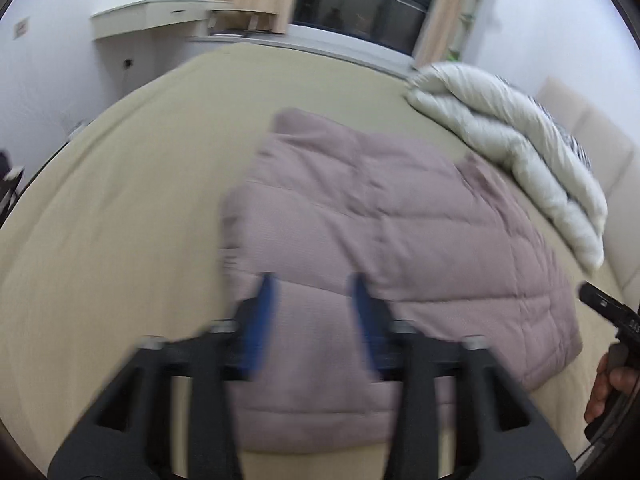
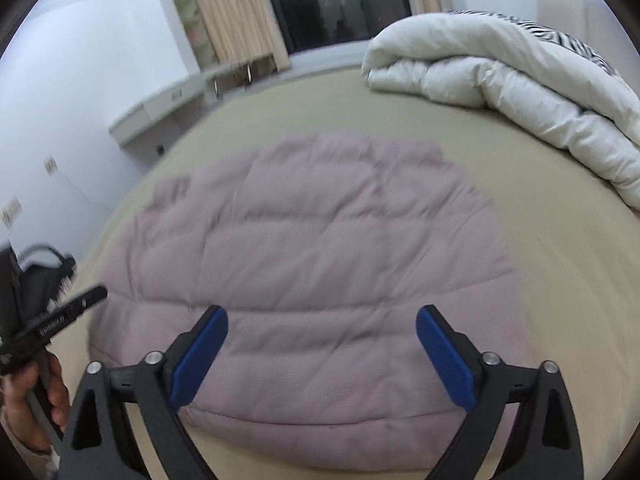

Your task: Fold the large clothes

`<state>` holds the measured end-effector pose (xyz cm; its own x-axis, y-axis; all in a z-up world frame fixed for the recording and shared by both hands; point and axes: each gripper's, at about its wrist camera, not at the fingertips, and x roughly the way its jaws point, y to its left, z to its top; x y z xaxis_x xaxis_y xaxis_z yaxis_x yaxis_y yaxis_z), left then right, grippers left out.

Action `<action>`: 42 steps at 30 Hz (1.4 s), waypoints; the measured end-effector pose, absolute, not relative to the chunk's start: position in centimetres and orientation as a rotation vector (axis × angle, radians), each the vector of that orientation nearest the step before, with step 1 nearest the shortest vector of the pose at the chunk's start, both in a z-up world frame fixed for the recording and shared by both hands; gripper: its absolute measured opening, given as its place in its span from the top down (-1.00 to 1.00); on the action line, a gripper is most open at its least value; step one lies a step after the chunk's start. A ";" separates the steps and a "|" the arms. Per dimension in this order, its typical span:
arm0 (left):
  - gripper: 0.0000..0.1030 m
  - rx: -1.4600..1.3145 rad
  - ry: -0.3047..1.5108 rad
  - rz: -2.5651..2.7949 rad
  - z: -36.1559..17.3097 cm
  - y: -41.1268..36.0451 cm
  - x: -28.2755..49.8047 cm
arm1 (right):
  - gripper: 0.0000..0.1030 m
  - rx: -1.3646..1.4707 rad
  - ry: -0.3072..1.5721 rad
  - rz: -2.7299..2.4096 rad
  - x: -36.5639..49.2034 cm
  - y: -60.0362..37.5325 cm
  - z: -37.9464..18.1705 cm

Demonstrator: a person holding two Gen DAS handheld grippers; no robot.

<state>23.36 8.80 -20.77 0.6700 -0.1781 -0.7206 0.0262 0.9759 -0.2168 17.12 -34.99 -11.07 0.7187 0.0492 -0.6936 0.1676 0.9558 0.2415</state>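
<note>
1. While both tools hang above the bed point(image 2: 560, 280), the left gripper point(image 1: 314, 296) hovers over the near left part of a mauve quilted down jacket point(image 1: 400, 232), its blue-padded fingers point(image 1: 262, 320) parted and holding nothing; motion blur softens the fingers and the cloth alike.

2. Spread across the middle of the bed, the jacket lies flat on a beige sheet, apparently already doubled into a rough rectangle. Stitched channels divide its puffy shell into soft bands, and the near hem bulges in a rounded roll.

3. Over the jacket's near edge, the right gripper point(image 2: 322, 332) is released too, blue pads point(image 2: 444, 356) spread wide with only fabric visible beneath the gap. That wide stance suits a thick, springy hem that needs a deep bite.

4. Both grippers point toward the same near edge, which suggests the next fold may carry that hem away from the person, though no grip is made yet. The filling will likely resist creasing and spring back.

5. At far right, a white duvet point(image 2: 500, 76) sits bundled by the headboard, well apart from the jacket, a zebra-striped fabric showing behind it.
</note>
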 end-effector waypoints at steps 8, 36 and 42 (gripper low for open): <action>-0.67 -0.457 0.959 -0.097 -23.9 16.6 27.1 | -1.00 0.599 0.811 -0.045 17.7 -44.7 -12.3; -0.33 -0.735 1.220 -0.423 -33.8 15.4 38.0 | -0.62 0.881 0.984 0.248 27.7 -49.5 -22.0; 0.01 -0.775 1.211 -0.439 -34.7 17.2 38.4 | -0.26 0.824 1.008 0.225 28.2 -48.3 -21.7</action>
